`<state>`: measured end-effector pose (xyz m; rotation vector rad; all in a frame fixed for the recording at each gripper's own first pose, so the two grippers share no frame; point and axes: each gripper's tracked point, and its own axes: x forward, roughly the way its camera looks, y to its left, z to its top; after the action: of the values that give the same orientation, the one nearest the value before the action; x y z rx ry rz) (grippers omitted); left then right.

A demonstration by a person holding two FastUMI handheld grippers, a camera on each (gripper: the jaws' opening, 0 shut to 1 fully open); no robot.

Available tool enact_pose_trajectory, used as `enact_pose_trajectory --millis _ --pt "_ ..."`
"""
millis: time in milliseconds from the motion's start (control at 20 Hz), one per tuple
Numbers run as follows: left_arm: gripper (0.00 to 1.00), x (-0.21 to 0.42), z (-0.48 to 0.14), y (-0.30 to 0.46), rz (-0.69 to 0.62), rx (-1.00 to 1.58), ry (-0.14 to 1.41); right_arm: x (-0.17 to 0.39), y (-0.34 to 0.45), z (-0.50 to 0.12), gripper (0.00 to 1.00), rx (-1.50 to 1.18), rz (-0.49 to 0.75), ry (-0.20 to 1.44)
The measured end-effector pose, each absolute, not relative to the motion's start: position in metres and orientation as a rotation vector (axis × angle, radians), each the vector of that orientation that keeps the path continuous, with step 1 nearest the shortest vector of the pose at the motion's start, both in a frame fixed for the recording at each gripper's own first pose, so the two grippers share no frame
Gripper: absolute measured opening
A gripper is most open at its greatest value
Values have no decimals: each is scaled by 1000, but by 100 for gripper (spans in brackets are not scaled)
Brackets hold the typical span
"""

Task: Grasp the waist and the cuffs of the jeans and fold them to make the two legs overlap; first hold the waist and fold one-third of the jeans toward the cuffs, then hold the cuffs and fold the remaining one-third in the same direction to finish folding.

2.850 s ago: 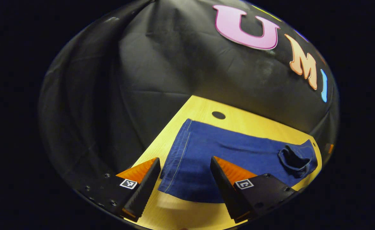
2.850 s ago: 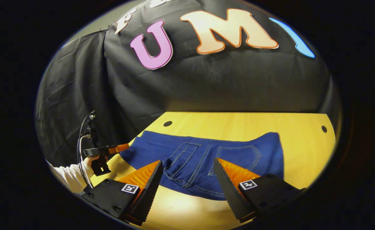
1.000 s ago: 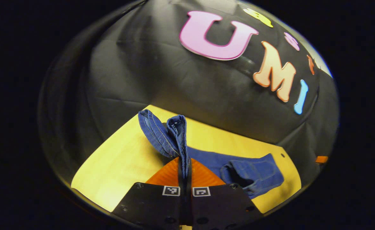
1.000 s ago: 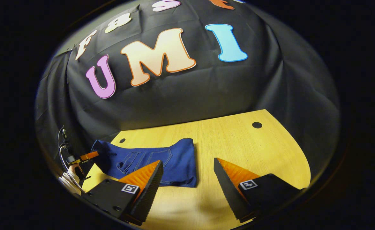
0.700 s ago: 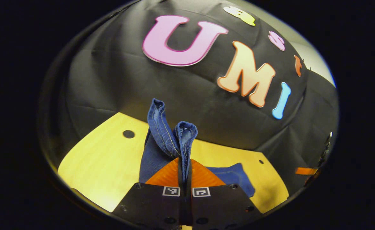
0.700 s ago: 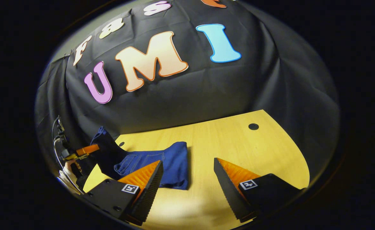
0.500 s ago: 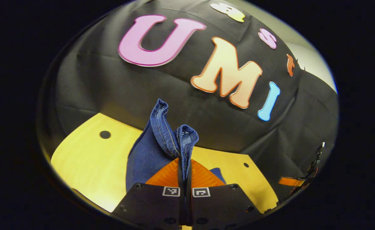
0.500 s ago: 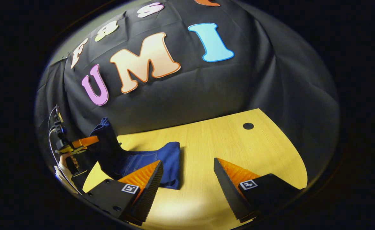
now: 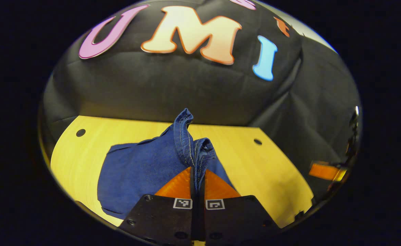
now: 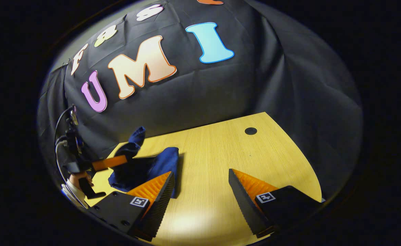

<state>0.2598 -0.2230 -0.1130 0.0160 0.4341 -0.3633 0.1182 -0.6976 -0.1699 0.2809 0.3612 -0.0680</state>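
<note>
Your left gripper [image 9: 197, 177] was clamped tight, both fingers pressed together on the cuffs [image 9: 193, 145] of the jeans [image 9: 142, 171], with the hemmed edges standing up bunched just above the fingertips. Below and beyond that pinch, the rest of the denim lay folded on the wooden table [image 9: 255, 171], spreading to the left of your grip. Your right gripper [image 10: 200, 184] was spread wide and held nothing; it sat above bare tabletop, with the folded jeans [image 10: 159, 164] just beside its left finger [image 10: 156, 191]. In the right gripper view your other gripper [image 10: 113, 161] showed at the far left, raising the cuffs above the pile, with your hand [image 10: 79, 177] on its handle.
</note>
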Motion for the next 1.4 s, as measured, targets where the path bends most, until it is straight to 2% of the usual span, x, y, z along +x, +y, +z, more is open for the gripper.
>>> enact_pose_trajectory --millis 100,150,200,300,400,700,950,1400 --pt "0 251 -138 -225 -352 64 485 115 -697 -170 98 284 -67 358" --pt "7 246 -139 -232 -361 56 488 114 -694 -170 98 285 -66 357" --pt "7 238 -133 -243 -392 16 472 113 -691 -169 98 284 -65 356" --pt "51 222 -113 -255 -433 -58 412 110 -683 -169 98 273 -63 354" --pt "94 208 -88 -244 -417 -52 346 108 -671 -164 98 267 -50 342" --pt "92 162 -45 -174 -298 6 244 102 -620 -151 98 265 0 307" --pt "92 150 -33 -119 -198 8 199 98 -600 -140 98 298 -5 278" --pt "93 143 -38 -115 -264 -5 219 78 -595 -133 98 272 -76 245"
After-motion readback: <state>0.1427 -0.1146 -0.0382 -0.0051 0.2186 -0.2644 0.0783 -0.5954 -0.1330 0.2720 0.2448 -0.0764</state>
